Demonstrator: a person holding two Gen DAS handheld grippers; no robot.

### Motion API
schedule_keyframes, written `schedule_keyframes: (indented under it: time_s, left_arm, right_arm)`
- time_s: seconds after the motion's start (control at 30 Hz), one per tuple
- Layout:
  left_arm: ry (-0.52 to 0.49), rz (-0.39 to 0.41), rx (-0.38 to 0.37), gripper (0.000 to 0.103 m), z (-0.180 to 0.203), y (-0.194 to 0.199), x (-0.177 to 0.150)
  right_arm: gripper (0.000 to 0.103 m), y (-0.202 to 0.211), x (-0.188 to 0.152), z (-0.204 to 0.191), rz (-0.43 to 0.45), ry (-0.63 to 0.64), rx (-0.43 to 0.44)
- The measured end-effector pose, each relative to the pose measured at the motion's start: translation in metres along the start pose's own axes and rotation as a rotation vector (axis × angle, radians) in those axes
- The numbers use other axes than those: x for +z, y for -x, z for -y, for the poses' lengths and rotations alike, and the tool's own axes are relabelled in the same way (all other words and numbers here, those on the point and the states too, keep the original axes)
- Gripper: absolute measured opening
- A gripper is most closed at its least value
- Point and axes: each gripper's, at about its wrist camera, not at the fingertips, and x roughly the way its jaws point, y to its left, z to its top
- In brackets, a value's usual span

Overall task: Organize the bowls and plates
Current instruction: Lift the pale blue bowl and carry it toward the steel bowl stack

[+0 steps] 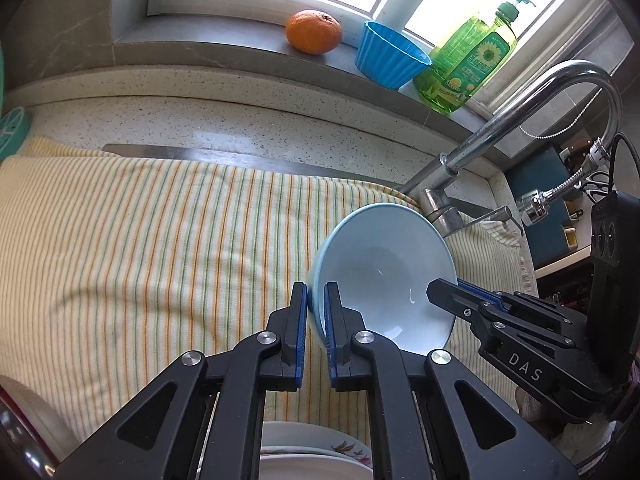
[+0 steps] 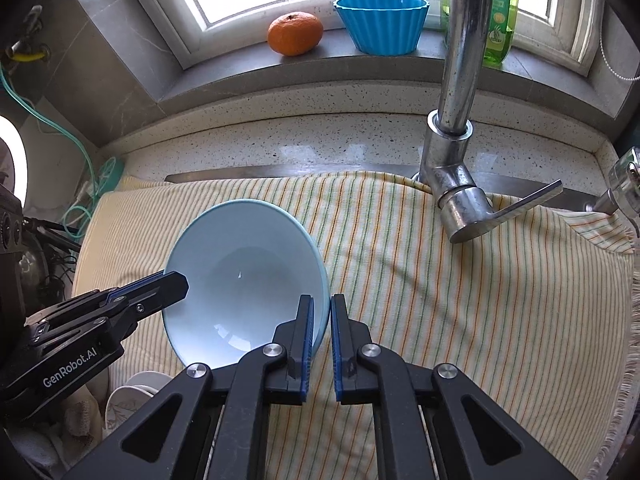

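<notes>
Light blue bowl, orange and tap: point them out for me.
Light blue bowl (image 2: 244, 276), right wrist view, inner wall.
Orange (image 1: 314, 32), left wrist view, middle of peel.
Tap (image 2: 460, 52), right wrist view, upright spout.

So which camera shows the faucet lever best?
The right wrist view: the faucet lever shows whole, angled out over the striped towel. In the left wrist view it appears small, behind the blue bowl.
</notes>
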Motion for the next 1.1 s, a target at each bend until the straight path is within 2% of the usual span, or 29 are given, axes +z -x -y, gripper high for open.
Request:
schedule_keyframes:
  time_s: [0.67,1.1]
  left_arm:
    - [0.026,0.071,-0.033,0.007,-0.031,0.067,-0.017]
    - [0.087,0.113,-0.029,0.007,-0.082,0.114,-0.04]
  right_arm:
    - [0.008,0.043,-0.013,-0.064,0.041,0.049,0.022]
    - [0.008,0.049,-0.028,-0.127,0.034,0.11,0.068]
